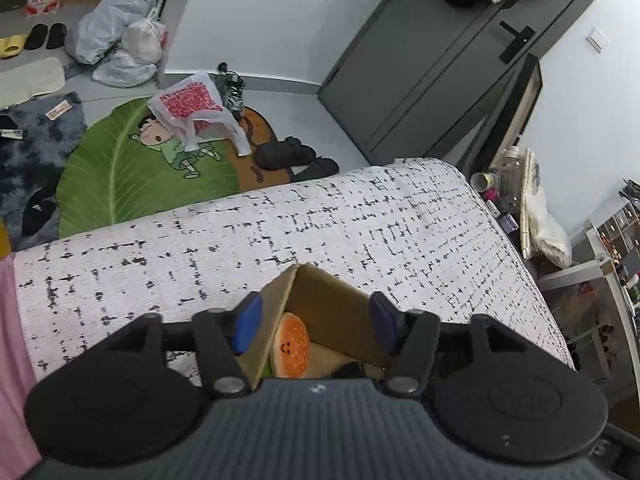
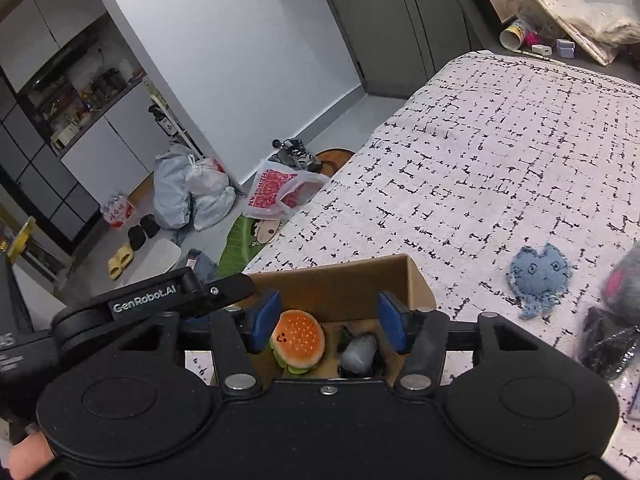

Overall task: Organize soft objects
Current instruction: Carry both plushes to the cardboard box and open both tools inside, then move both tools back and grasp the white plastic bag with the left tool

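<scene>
A cardboard box [image 2: 360, 284] stands on the bed with the white, black-flecked cover [image 2: 480, 168]. Inside lie a burger plush [image 2: 298, 338] and a grey-and-black soft toy [image 2: 360, 350]. My right gripper [image 2: 328, 320] is open and empty above the box. My left gripper [image 1: 314, 322] is open and empty over the same box [image 1: 332, 300], with the burger plush [image 1: 292, 346] below it. The left gripper's body also shows in the right wrist view [image 2: 160, 300]. A blue denim octopus plush [image 2: 538, 276] lies on the bed to the right. A grey-and-pink plush [image 2: 624, 284] sits at the right edge.
A dark crinkled bag [image 2: 608, 344] lies by the grey plush. Beyond the bed's edge, the floor holds a green leaf rug [image 1: 132, 176], plastic bags [image 1: 120, 36], black slippers [image 1: 296, 156] and shoes. A dark wardrobe [image 1: 432, 60] stands behind. Clutter [image 2: 560, 20] sits past the bed's far end.
</scene>
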`<state>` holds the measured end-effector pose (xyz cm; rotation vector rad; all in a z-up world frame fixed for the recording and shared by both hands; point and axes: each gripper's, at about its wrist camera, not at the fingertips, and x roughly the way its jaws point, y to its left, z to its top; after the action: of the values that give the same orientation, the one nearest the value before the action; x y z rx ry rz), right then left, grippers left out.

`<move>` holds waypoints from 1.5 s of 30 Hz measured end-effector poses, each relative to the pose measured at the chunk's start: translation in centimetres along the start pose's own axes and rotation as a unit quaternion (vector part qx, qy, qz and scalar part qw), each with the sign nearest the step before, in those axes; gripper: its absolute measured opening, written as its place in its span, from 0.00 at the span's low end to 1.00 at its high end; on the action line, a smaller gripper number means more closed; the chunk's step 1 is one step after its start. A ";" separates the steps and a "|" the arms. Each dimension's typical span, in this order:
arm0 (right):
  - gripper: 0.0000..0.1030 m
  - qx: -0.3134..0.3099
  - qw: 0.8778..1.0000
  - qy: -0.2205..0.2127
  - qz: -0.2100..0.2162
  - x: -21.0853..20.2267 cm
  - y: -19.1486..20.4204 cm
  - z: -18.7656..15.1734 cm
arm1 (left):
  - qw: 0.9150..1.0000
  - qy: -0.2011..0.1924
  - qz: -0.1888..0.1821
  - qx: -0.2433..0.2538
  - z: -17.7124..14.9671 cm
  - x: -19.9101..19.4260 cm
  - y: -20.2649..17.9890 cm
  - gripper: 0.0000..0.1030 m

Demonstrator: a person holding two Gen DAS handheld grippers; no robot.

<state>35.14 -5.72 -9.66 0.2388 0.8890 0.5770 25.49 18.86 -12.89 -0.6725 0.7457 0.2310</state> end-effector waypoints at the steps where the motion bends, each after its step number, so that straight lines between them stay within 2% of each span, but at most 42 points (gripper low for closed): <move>1: 0.55 -0.003 1.000 -0.001 -0.002 -0.5 -0.1 0.0 | 1.000 -0.001 0.005 -0.003 0.0 -0.1 0.0 0.70; 3: 0.67 -0.013 1.000 -0.005 -0.016 -1.6 -0.3 -0.1 | 1.000 -0.002 0.012 -0.003 -0.1 -0.4 -0.2 0.76; 5: 0.73 -0.020 0.999 -0.011 -0.028 -2.8 -0.6 -0.1 | 1.000 -0.003 0.019 0.005 -0.3 -0.7 -0.7 0.79; 7: 0.75 -0.022 0.999 -0.011 -0.035 -3.8 -1.1 -0.2 | 0.999 -0.010 0.035 0.013 -0.7 -1.0 -1.3 0.87; 10: 0.77 -0.023 0.999 -0.014 -0.046 -5.4 -1.7 -0.3 | 0.998 -0.017 0.046 0.036 -1.3 -1.6 -2.2 0.88; 18: 0.99 -0.005 0.998 -0.028 -0.057 -9.6 -3.9 -0.2 | 0.994 -0.030 0.062 0.080 -2.6 -3.7 -4.4 0.88; 20: 1.00 -0.010 0.997 -0.032 -0.070 -10.6 -4.5 -0.2 | 0.994 -0.030 0.058 0.084 -2.9 -4.4 -4.8 0.88; 24: 1.00 -0.004 0.997 -0.033 -0.075 -12.3 -5.8 -0.2 | 0.997 -0.011 0.026 0.075 -3.2 -5.6 -5.7 0.88; 27: 1.00 0.003 0.996 -0.041 -0.077 -13.5 -7.0 -0.2 | 0.995 -0.014 0.040 0.086 -3.5 -6.6 -7.0 0.93; 30: 1.00 0.012 0.996 -0.044 -0.075 -14.4 -8.3 -0.3 | 0.994 -0.017 0.037 0.105 -3.9 -7.4 -8.5 0.96; 40: 1.00 0.063 0.995 -0.046 -0.059 -15.5 -13.3 -1.7 | 0.987 0.023 0.048 0.150 -6.5 -7.2 -12.7 0.96; 45: 1.00 0.106 0.991 -0.053 -0.068 -15.6 -16.6 -2.1 | 0.983 0.025 0.047 0.174 -8.3 -7.0 -15.0 0.96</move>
<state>32.02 -28.33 -7.75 0.3949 0.8564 0.3392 22.18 2.31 -5.32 -0.3130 0.8418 0.1650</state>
